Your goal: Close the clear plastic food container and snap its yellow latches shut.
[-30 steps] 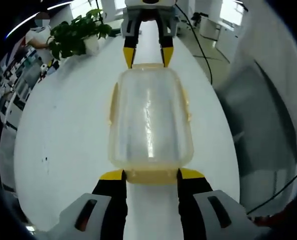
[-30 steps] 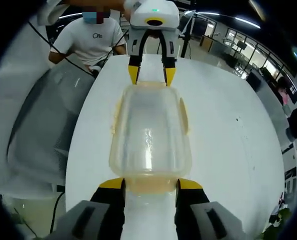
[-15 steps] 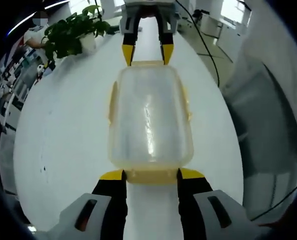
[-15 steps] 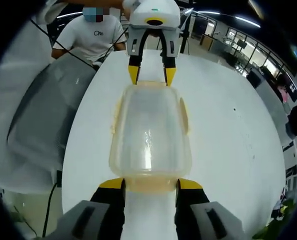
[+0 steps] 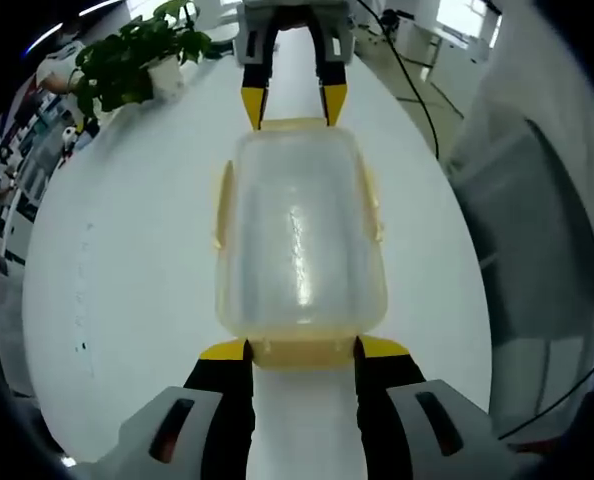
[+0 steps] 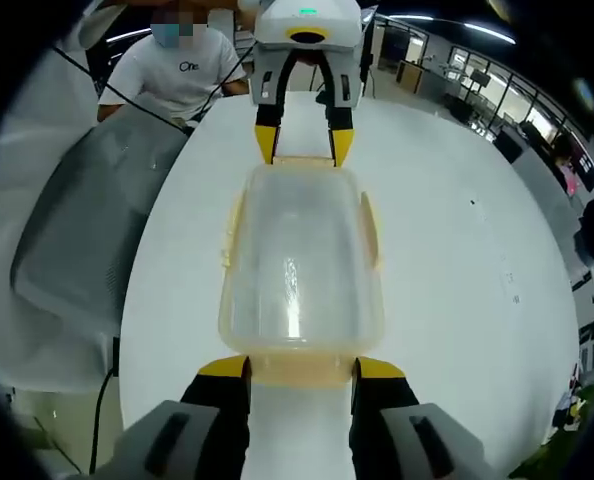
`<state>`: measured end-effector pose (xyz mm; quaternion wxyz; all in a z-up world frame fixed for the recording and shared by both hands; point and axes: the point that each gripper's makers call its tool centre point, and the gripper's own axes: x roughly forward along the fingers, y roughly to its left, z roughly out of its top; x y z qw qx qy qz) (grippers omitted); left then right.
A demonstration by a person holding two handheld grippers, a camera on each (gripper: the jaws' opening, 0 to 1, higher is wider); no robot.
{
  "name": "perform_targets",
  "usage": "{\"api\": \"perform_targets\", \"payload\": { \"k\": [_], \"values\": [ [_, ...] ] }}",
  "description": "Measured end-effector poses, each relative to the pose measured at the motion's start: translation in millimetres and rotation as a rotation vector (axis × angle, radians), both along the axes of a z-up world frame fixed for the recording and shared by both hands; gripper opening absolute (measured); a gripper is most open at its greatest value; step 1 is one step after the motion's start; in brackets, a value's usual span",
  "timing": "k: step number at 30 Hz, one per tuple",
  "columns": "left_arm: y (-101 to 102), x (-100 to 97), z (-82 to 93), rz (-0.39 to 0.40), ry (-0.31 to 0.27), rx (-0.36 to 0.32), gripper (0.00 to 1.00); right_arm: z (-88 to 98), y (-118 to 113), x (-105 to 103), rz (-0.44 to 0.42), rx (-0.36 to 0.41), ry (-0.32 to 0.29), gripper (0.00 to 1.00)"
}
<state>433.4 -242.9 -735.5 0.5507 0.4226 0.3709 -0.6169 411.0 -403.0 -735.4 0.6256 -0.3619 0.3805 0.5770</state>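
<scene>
Container: clear rectangular plastic food container (image 5: pixel 299 235) with yellow latches, lid on, resting on the white oval counter (image 5: pixel 127 290), lengthwise between the two tools.

Latches: yellow side latches (image 5: pixel 222 205) lie along both long sides; a yellow end latch (image 5: pixel 302 352) sits at the near end in the left gripper view, and the opposite yellow end latch (image 6: pixel 299 370) at the near end in the right gripper view. Whether any latch is snapped cannot be told.

Left tool (image 5: pixel 302 350): black jaws with yellow tips, spread about the width of the end latch, one tip just beside each side of that latch; touching or not cannot be told. It appears across the container in the right gripper view (image 6: pixel 303 147), tips at the far end.

Right tool (image 6: pixel 299 368): same build, jaws spread likewise, tips flanking the end latch at its end.

Surroundings: green potted plant (image 5: pixel 137 55) at the counter's far edge; grey panel (image 6: pixel 87 220) beside the counter; person in a white T-shirt (image 6: pixel 182 70) beyond the counter end.
</scene>
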Motion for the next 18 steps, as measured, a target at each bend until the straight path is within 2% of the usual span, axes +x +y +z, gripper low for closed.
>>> {"api": "perform_targets", "payload": {
  "k": [10,18],
  "values": [
    [-1.0,5.8,-6.4,-0.006,-0.021,0.027,0.37,-7.0,-1.4,3.7,-0.011,-0.008,0.0,0.37],
    [2.9,2.6,-6.0,-0.011,-0.016,0.033,0.37,-6.1,2.1,1.4,-0.014,0.003,0.009,0.37]
  ]
}}
